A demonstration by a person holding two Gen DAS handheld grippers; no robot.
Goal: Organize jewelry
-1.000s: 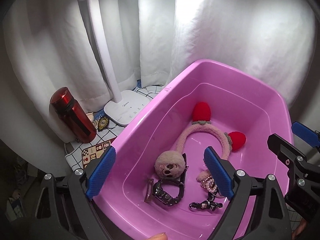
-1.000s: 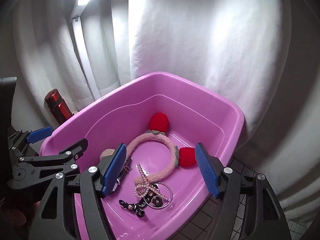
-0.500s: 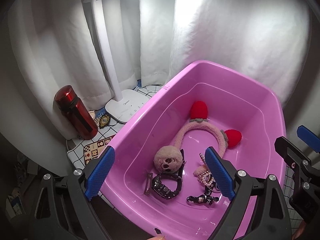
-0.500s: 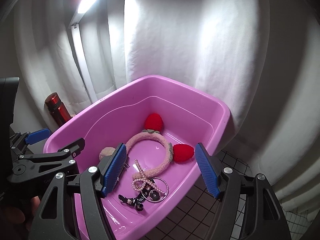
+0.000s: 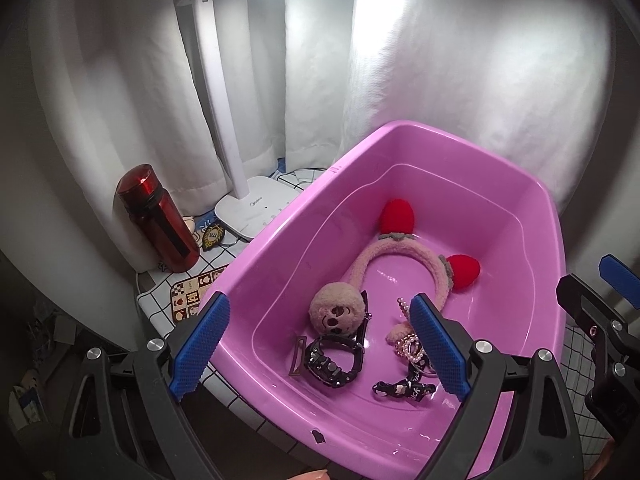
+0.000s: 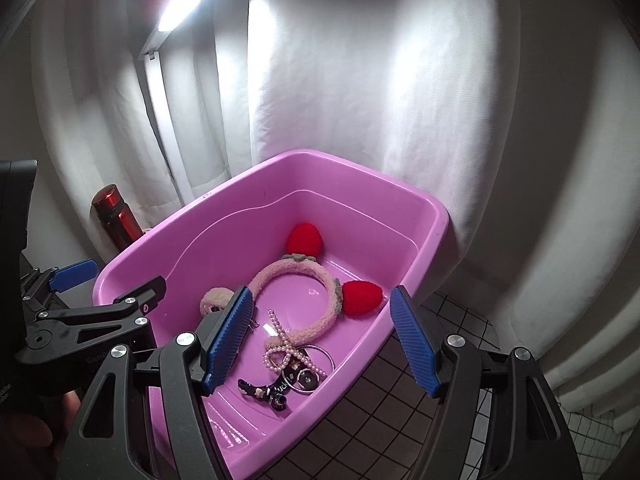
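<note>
Compared with the views taken a second earlier, both cameras have been drawn back and raised: the pink tub (image 5: pixel 536 200) appears smaller, more of the table is exposed, and the contents are unmoved. This is judged to be a retreat after deposit, with the sorting near completion.

At far left, a glossy red cylindrical bottle (image 5: pixel 158 218) is stood on a checked cloth, beside the flat white base of a desk lamp (image 5: pixel 256 210).

The left gripper (image 5: pixel 318 348) is held above the near rim of the tub, its ribbed blue pads spread wide and nothing between them.

Inside the smooth moulded plastic tub, a round plush face (image 5: pixel 338 312) is lying against a black, rigid-cased watch (image 5: pixel 332 362). To its right are a looped pearl strand (image 6: pixel 286 350), a metal ring (image 6: pixel 310 364) and a dark printed ribbon (image 5: pixel 402 388), touching one another. A fleecy pink arched headband (image 6: pixel 304 300) with two red knitted strawberries is laid behind.

The right gripper (image 6: pixel 320 338) is likewise spread wide and unloaded.
</note>
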